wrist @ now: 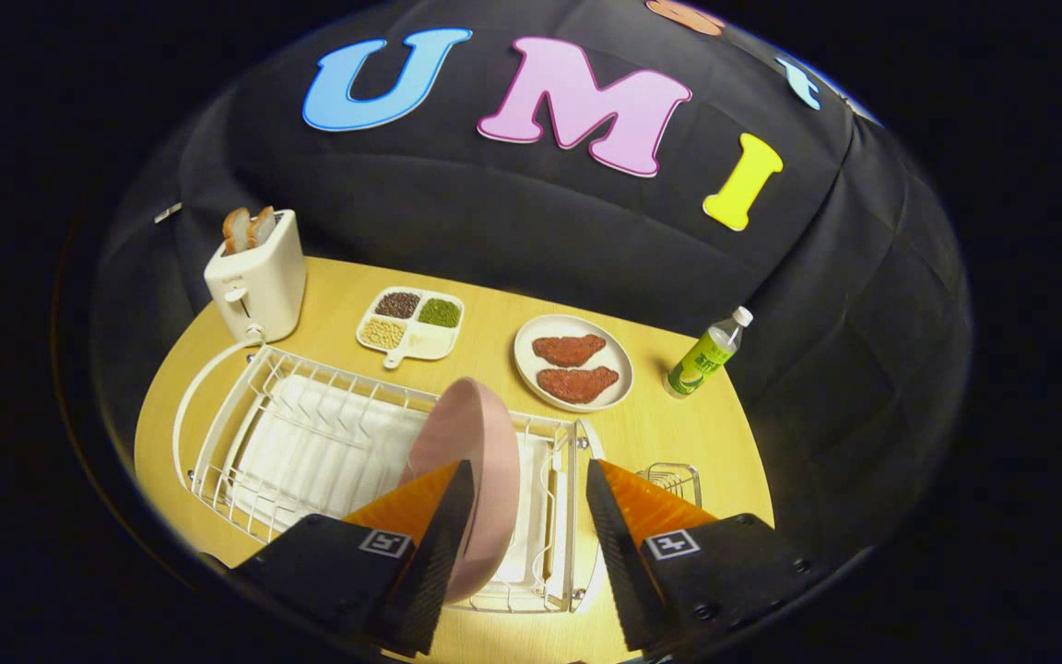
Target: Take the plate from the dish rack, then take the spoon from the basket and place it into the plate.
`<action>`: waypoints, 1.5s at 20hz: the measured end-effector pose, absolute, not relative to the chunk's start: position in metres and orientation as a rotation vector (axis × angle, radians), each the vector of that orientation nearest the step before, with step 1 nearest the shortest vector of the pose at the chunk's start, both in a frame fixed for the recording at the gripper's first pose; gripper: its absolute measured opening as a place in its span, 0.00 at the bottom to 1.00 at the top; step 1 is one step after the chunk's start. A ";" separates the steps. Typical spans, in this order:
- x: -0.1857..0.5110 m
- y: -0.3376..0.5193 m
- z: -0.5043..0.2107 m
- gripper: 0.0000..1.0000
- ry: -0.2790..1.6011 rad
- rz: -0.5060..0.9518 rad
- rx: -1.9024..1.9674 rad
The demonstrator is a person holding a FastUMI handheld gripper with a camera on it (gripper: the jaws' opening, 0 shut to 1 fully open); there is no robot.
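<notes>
A pink plate stands on edge in the white wire dish rack, towards the rack's right end. My gripper is open just above the rack. The plate's rim rises between the fingers, close against the left fingertip, which covers its lower left part. A wide gap separates the plate from the right fingertip. A small wire basket sits on the table right of the rack, partly hidden behind the right finger; I cannot see what lies inside it.
Beyond the rack on the wooden table stand a white toaster holding bread, a divided dish of beans, a plate with two meat pieces and a green-labelled bottle.
</notes>
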State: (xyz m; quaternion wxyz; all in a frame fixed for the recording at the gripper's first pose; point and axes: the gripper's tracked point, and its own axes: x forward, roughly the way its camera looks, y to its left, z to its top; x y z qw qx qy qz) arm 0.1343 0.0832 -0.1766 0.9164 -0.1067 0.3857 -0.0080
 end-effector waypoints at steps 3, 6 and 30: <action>0.133 0.090 -0.185 0.46 0.828 -0.053 -0.141; 0.132 0.094 -0.186 0.26 0.847 -0.087 -0.096; 0.156 0.070 -0.131 0.20 0.731 -0.101 -0.213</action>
